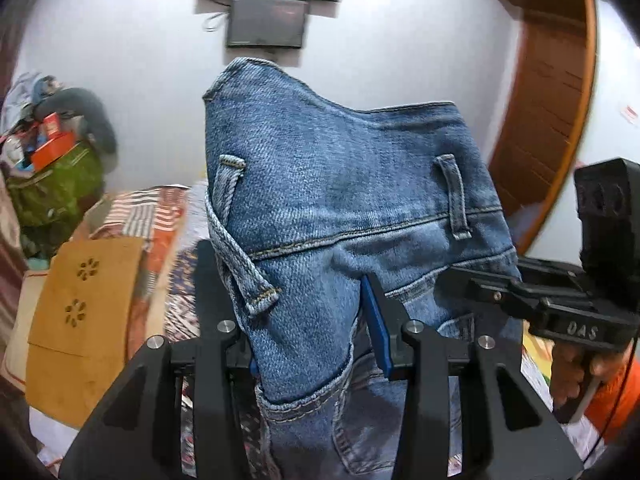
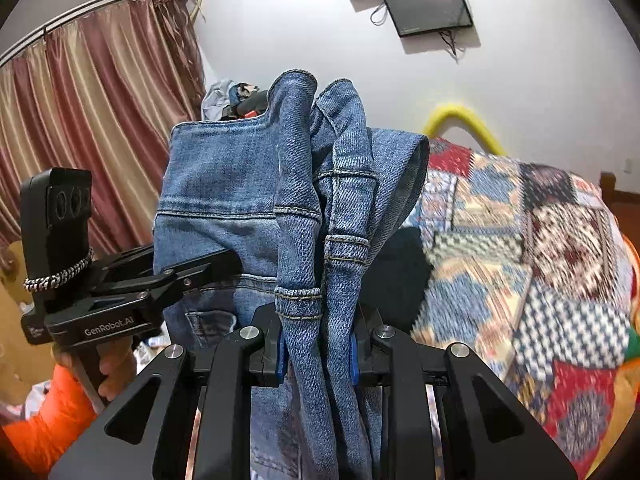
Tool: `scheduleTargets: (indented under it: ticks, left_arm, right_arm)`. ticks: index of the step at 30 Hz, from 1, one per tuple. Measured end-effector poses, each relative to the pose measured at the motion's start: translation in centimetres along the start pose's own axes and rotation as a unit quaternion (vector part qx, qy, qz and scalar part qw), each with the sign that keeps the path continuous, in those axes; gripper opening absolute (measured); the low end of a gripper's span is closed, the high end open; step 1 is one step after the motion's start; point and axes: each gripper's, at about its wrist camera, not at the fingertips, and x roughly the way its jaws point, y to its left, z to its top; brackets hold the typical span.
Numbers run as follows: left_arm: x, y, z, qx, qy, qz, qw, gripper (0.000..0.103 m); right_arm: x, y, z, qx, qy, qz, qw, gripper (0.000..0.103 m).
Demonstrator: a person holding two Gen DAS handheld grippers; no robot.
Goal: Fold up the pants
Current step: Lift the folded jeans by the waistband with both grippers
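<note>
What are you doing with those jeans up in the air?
A person is holding a pair of blue jeans up by the waistband with two tongs, one in each hand. The left tongs pinch the denim near a belt loop, and the right tongs grip a bunched part of the waist. The jeans hang above a patchwork quilt, not folded yet.

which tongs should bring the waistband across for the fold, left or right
Probably the right tongs: they pinch the bunched waistband end of the jeans, so it can swing over. The left tongs clamp flat denim, a steadier anchor.
</note>
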Motion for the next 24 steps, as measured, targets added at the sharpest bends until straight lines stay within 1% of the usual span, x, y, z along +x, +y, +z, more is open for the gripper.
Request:
scheduleTargets:
  ticks: [4, 7, 10, 13, 16, 20, 23, 24]
  left_arm:
    - [3.3, 3.5, 1.2, -0.022, 0.005, 0.018, 0.9996, 0.042]
    - [6.3, 6.2, 1.6, -0.046, 0.018, 0.027, 0.9984, 0.042]
    - [9.5, 8.8, 1.4, -0.068, 0.041, 0.026, 0.9965, 0.042]
    - [13.4, 10.9, 1.0, -0.073, 0.068, 0.033, 0.9945, 0.042]
    - [17.4, 13.0, 0.4, -0.093, 0.098, 0.028, 0.9905, 0.042]
    - [22.6, 15.3, -0.9, -0.115, 0.130, 0.021, 0.9845, 0.042]
    - [26.0, 15.9, -2.0, -0.120, 0.157, 0.033, 0.9797, 0.042]
    - [27.0, 16.0, -2.5, -0.122, 0.173, 0.033, 0.9767, 0.045]
  right_arm:
    - [3.9, -0.2, 1.7, 0.007, 0.009, 0.005, 1.000, 0.020]
    - [7.7, -1.4, 2.6, 0.029, 0.022, 0.010, 0.999, 0.020]
    - [11.1, -2.3, 2.8, 0.036, 0.038, 0.006, 0.999, 0.020]
    - [14.9, -3.8, 2.7, 0.055, 0.055, 0.002, 0.997, 0.020]
    - [18.5, -5.3, 2.6, 0.057, 0.075, -0.008, 0.996, 0.020]
    - [22.8, -8.3, 2.4, 0.068, 0.118, -0.018, 0.991, 0.020]
    - [25.0, -9.6, 1.8, 0.049, 0.155, -0.038, 0.986, 0.021]
    - [25.8, -10.2, 1.4, 0.041, 0.172, -0.046, 0.983, 0.021]
